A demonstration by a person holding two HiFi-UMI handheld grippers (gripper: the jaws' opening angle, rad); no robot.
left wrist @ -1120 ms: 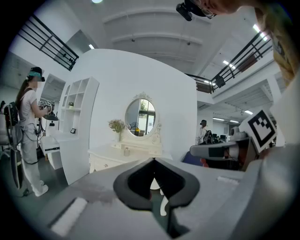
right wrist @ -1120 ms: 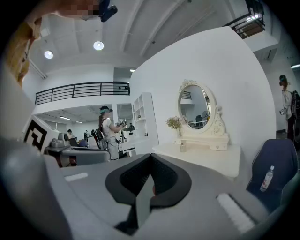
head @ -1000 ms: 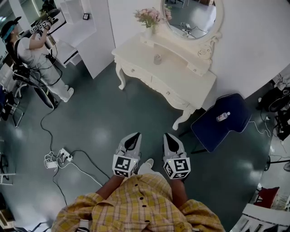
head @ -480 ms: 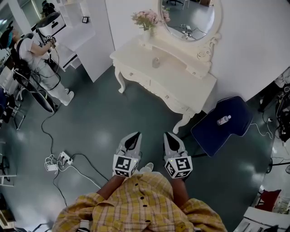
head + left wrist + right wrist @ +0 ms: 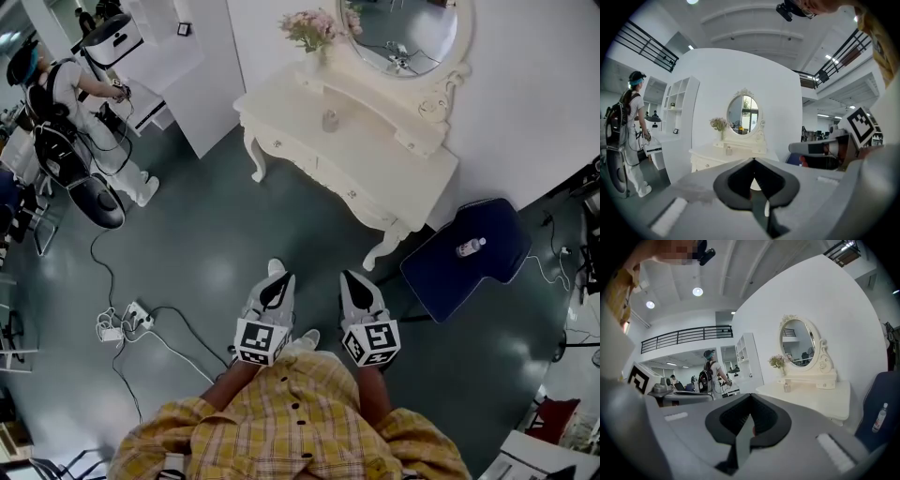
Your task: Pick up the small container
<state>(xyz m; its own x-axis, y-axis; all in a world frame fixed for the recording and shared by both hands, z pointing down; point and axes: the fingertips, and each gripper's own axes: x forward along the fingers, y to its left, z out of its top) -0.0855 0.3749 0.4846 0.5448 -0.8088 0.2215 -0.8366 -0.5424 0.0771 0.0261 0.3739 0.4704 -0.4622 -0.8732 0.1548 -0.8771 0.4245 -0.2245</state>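
The small container (image 5: 330, 120) is a pale little jar standing on the white dressing table (image 5: 375, 169), below the shelf under the mirror. It also shows far off in the left gripper view (image 5: 729, 150) and the right gripper view (image 5: 787, 387). My left gripper (image 5: 277, 278) and right gripper (image 5: 352, 278) are held side by side in front of my body, over the green floor and well short of the table. Both are shut with nothing between the jaws, as seen in the left gripper view (image 5: 753, 160) and the right gripper view (image 5: 751, 395).
A vase of pink flowers (image 5: 312, 33) and an oval mirror (image 5: 403, 28) stand at the table's back. A dark blue chair (image 5: 459, 262) carrying a bottle (image 5: 468, 247) is to the table's right. Another person (image 5: 70, 103) stands far left. Cables and a power strip (image 5: 131, 319) lie on the floor.
The dressing table sits slightly further right in the head view. A shoe tip now shows ahead of my left gripper. The person at far left has shifted. Both grippers stay shut.
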